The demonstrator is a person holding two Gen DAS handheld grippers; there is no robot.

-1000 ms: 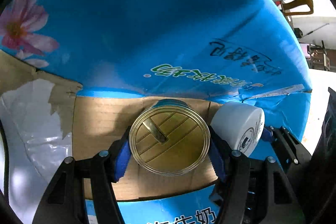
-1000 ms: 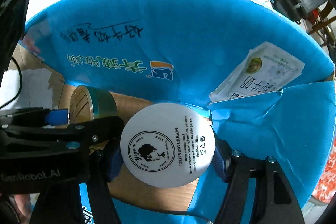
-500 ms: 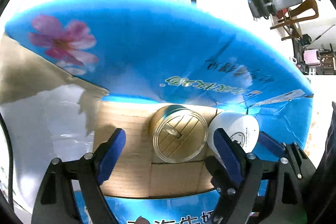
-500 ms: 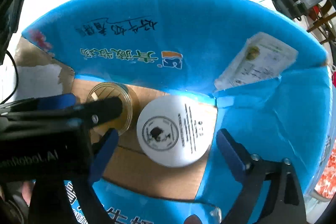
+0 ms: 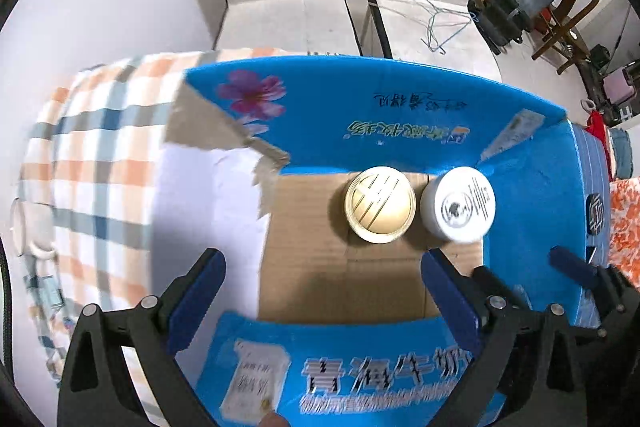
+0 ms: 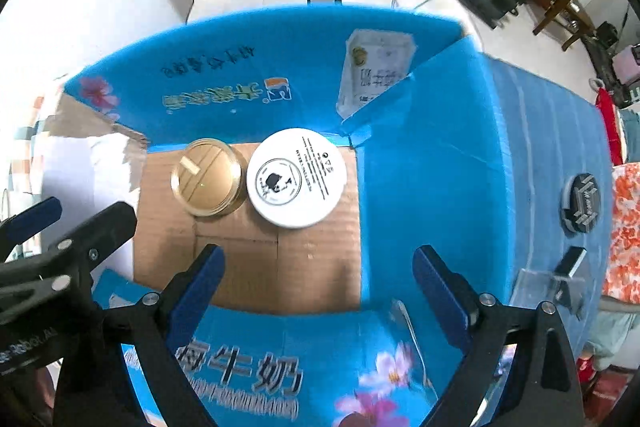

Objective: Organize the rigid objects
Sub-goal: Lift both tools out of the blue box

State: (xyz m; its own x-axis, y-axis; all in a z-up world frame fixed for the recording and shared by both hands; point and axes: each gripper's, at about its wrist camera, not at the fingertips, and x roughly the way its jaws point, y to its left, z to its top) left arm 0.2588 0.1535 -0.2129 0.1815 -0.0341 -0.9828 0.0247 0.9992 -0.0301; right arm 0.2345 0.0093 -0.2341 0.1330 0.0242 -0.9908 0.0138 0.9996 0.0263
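Ahead of both grippers: checked tablecloth (image 5: 92,155), blue carton (image 5: 400,99) on it, gold jar (image 5: 379,203) touching white jar (image 5: 458,203) inside.

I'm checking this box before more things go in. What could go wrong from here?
1. The gold jar and white jar sit side by side at the back of the box; a new item lowered carelessly could knock them.
2. The near flap stands up and could snag either open tool.

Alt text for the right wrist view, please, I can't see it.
Gold-lidded jar and white cream jar stand side by side on the brown floor of an open blue box. Right gripper hangs open above them, holding nothing.
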